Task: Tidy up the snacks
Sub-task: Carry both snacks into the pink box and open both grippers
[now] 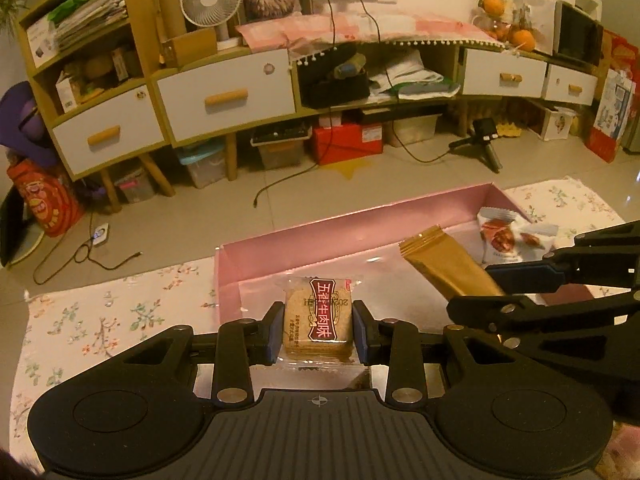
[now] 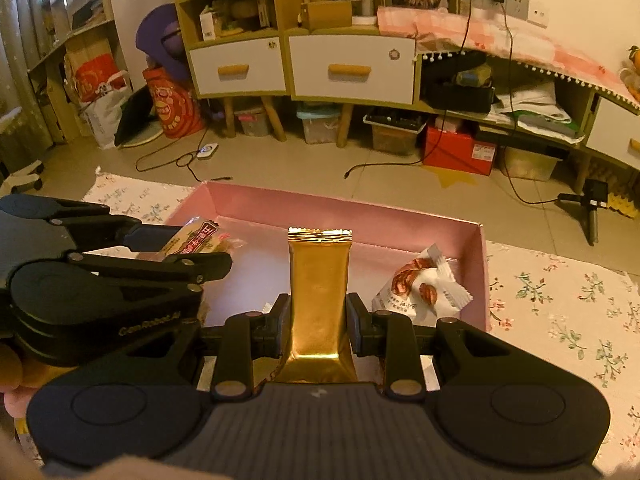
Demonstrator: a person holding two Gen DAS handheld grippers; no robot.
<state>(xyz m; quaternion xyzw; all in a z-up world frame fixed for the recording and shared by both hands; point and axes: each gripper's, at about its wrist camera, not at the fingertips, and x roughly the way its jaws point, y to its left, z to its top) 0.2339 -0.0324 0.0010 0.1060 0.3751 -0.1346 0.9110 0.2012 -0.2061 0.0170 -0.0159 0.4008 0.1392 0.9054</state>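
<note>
A white cloth with a small floral print (image 2: 560, 300) covers the tabletop, and on it lies a shallow, open pink cardboard box (image 2: 340, 212) with low walls. Beyond the tabletop stands a long wooden sideboard with white drawers (image 1: 224, 92) on a tiled floor.

The left hand-held gripper (image 1: 319, 332), black with blue pads, is clamped on a square biscuit pack in clear wrap with a dark red label (image 1: 318, 320); its pads press both side edges, and the pack is held over the box's near left corner. In the right wrist view the same pack (image 2: 196, 242) shows between that gripper's fingers at the box's left side.

The right hand-held gripper (image 2: 319, 324) is closed on a long gold foil snack packet (image 2: 319, 280), gripping it low down so that the crimped top end stands out forward over the middle of the box. In the left wrist view this packet (image 1: 444, 268) slants out from the right gripper's fingers.

A small white snack pouch printed with reddish-brown nuts (image 2: 420, 288) lies on the box floor in the right-hand corner, just beside the gold packet but apart from it.
</note>
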